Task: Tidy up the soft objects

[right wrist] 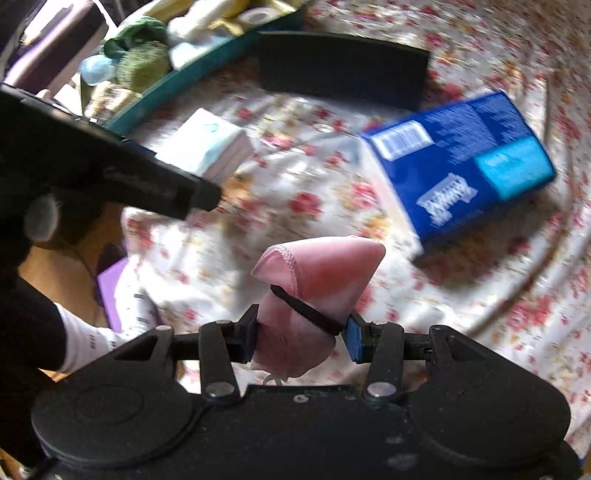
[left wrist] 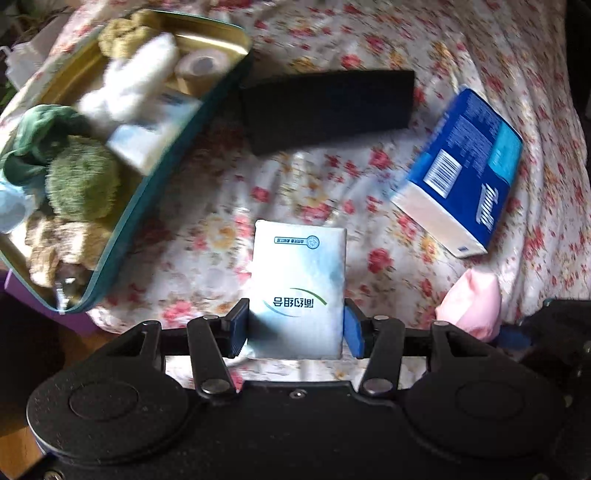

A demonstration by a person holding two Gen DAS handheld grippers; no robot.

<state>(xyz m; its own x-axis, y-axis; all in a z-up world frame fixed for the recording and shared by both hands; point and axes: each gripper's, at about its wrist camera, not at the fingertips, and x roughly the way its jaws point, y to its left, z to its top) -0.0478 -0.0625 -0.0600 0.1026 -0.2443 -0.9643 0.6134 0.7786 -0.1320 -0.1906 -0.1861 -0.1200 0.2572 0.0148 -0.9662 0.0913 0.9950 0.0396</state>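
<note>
My left gripper (left wrist: 295, 328) is shut on a small white tissue pack (left wrist: 299, 288) with green print, held above the floral cloth. My right gripper (right wrist: 301, 334) is shut on a rolled pink cloth (right wrist: 314, 280) tied with a black band; the same pink cloth (left wrist: 472, 306) shows at the lower right of the left wrist view. In the right wrist view the left gripper's black body (right wrist: 110, 166) carries the white tissue pack (right wrist: 207, 147) at the left. A teal-rimmed gold tin (left wrist: 218, 33) at the upper left holds several soft things, among them a green plush ball (left wrist: 81, 177).
A blue tissue box (left wrist: 465, 170) lies on the floral cloth (left wrist: 207, 206) at the right, also the blue tissue box (right wrist: 461, 166) in the right wrist view. A black flat sponge (left wrist: 325, 107) lies beside the tin. A purple block (right wrist: 110, 291) and a sleeve (right wrist: 85, 343) are at the lower left.
</note>
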